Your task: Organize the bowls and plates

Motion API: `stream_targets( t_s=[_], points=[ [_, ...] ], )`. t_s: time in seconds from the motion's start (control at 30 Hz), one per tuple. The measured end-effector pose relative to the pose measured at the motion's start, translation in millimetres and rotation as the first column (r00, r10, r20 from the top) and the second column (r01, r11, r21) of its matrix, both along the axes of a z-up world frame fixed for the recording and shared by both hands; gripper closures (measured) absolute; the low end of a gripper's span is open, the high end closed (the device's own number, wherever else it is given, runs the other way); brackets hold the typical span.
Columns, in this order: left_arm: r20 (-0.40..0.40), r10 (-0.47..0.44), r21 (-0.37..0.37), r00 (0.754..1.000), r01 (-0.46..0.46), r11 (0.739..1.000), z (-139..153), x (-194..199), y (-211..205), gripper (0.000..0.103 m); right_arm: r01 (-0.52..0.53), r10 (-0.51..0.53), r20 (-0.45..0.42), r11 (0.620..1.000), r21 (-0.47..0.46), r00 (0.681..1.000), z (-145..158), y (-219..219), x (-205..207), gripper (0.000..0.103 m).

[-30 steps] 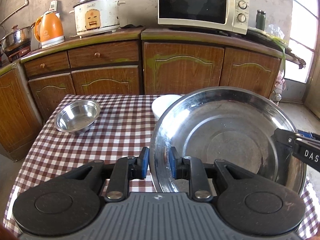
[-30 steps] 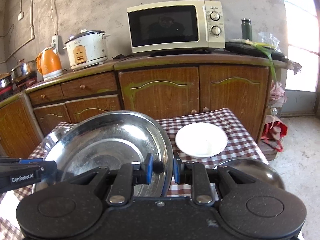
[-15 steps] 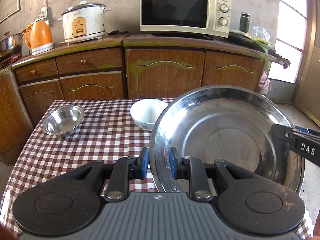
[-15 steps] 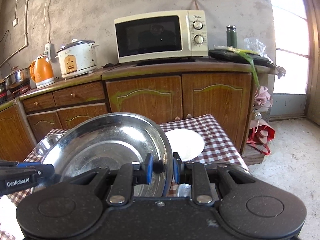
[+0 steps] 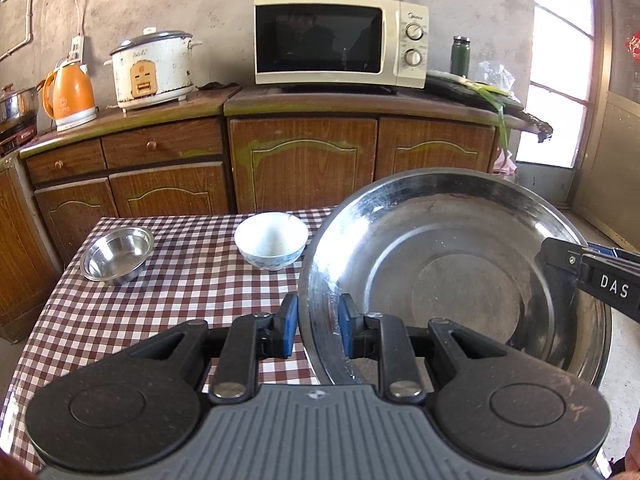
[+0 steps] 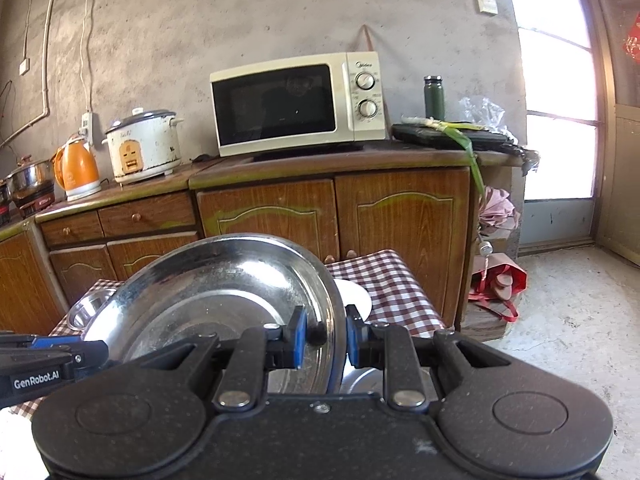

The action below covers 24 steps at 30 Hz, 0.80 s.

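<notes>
A: What is sitting nearest the cameras?

B: The left gripper is clamping the near-left rim of a large steel basin, and the right gripper is pinching the opposite rim, so both are gripping it together and it is hanging above the checkered table, tilted

A: And what is lying under it?

B: In the right wrist view a white plate is peeking out just past the basin's edge, with another steel dish partly hidden below the fingers

A: Further out?

B: A white bowl is resting mid-table, and a small steel bowl is sitting well apart to its left. Beyond, a microwave is standing on the wooden cabinets
</notes>
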State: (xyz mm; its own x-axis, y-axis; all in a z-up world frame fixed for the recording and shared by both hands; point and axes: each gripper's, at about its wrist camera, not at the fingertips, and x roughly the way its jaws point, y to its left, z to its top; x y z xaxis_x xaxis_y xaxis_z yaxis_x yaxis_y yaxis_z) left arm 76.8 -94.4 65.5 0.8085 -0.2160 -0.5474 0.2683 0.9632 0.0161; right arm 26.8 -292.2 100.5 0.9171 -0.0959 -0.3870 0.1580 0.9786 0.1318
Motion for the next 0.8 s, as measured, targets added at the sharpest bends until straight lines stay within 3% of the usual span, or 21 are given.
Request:
stream_targets(
  t_s=[0.8],
  points=[
    [0.037,-0.022,-0.002,0.999,0.022,1.0,6,-39,-1,0.08,0.016,-0.017,0.043,1.0,0.021,0.999,6,-9,-56,0.077]
  ],
)
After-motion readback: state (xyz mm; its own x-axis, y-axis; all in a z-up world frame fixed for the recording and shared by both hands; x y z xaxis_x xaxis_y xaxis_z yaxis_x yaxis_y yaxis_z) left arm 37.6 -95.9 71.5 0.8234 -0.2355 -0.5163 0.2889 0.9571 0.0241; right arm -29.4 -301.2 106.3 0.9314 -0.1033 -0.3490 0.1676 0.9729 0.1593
